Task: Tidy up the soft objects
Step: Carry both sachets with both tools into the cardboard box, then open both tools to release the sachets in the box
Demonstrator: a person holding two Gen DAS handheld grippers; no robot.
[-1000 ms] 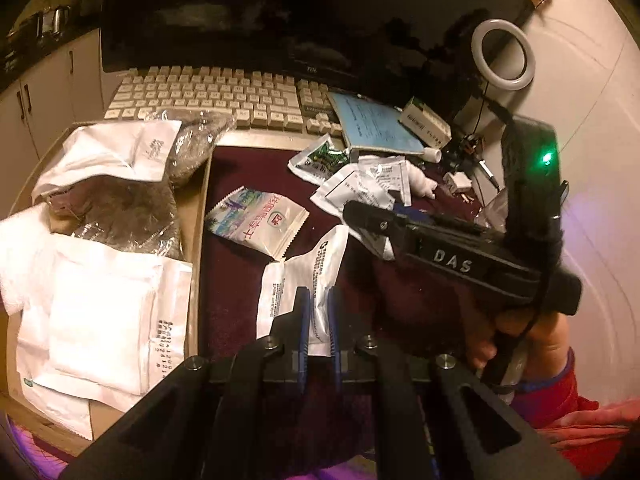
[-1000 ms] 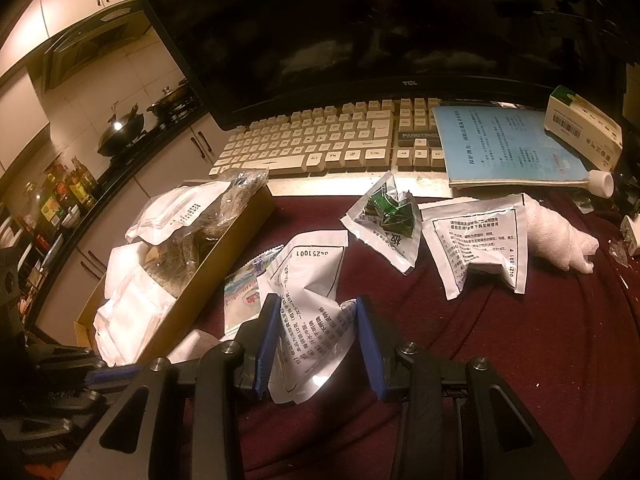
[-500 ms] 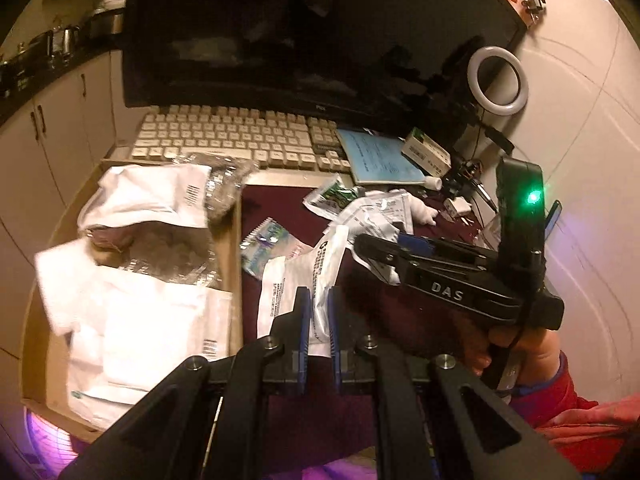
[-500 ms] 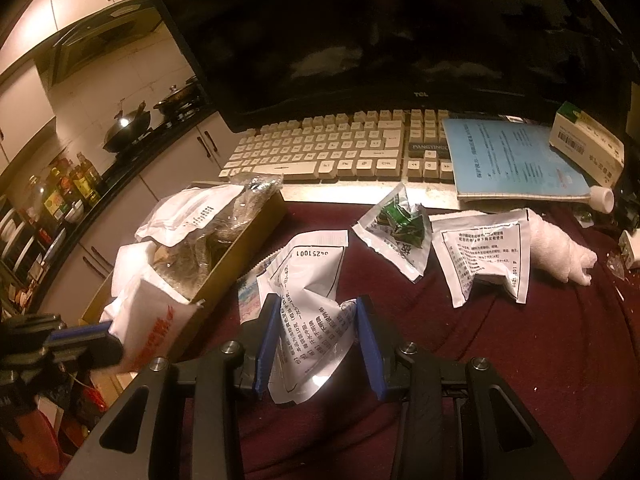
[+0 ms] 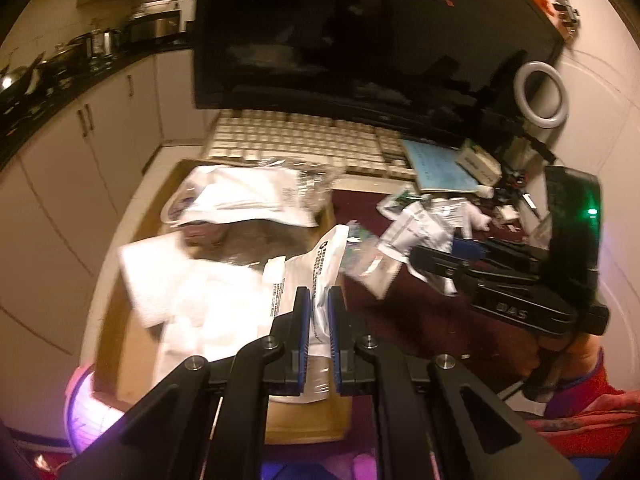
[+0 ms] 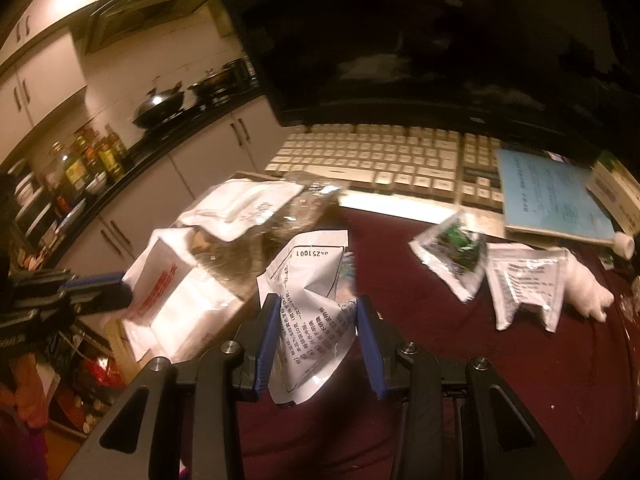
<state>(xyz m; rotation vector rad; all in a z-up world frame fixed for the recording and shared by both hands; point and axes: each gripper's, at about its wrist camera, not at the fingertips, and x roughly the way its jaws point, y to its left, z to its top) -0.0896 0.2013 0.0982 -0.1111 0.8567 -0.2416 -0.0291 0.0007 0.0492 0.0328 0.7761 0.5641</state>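
The flat white plastic pouch with a line of dark print hangs clamped between the blue pads of the left gripper, whose jaws are narrow and pressed on the lower part of the pouch. It is above the right edge of the shallow brown cardboard box, where other white pouches already lie in a loose pile. The crumpled white foil sachet with black printed text is between the pads of the right gripper, whose jaws stand partly apart and hold the sachet by its sides above the dark red cloth, near the left edge of the cloth and just beside the box. I judge that the step in hand is to carry both packets over the box and drop them there. To do it well, each gripper should pass fully over the box wall before the jaws open, because a limp pouch can catch on the wall and fall outside. It is better to release low, onto the middle of the pile. The two grippers should stay apart from each other. Some sachets wait on the cloth near the beige keyboard.
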